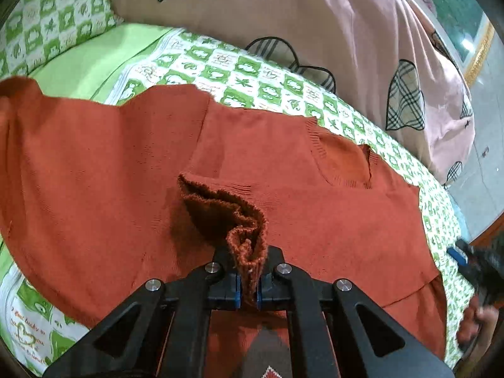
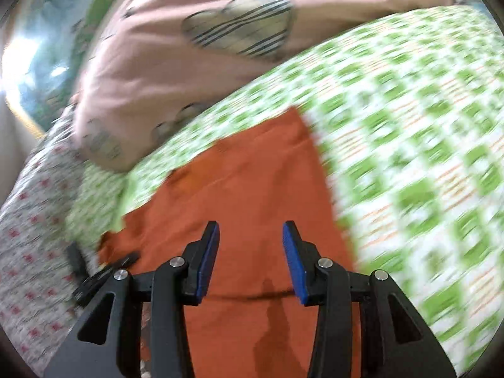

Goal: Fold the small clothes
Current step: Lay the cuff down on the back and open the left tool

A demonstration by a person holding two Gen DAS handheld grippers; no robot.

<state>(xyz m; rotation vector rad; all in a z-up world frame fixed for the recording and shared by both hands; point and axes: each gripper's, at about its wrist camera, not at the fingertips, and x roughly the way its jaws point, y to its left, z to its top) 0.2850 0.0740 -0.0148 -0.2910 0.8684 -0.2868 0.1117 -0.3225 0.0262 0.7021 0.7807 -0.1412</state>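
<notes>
A rust-orange knitted sweater [image 1: 283,163] lies spread on the green-and-white checked bed sheet [image 1: 226,69], neckline toward the right. My left gripper [image 1: 249,271] is shut on a bunched ribbed cuff [image 1: 233,220] of the sweater, lifted a little above the body of the garment. In the blurred right wrist view, my right gripper [image 2: 251,233] stands open above a flat part of the same sweater [image 2: 245,170], nothing between its blue pads [image 2: 291,252]. At the lower right edge of the left wrist view the other gripper [image 1: 475,261] and a hand [image 1: 475,321] show, blurred.
A pink quilt with plaid hearts [image 1: 346,37] is piled along the far side of the bed. A matching green checked pillow [image 1: 56,22] lies at the upper left. A grey patterned cloth [image 2: 34,236] covers the bed's edge at the left in the right wrist view.
</notes>
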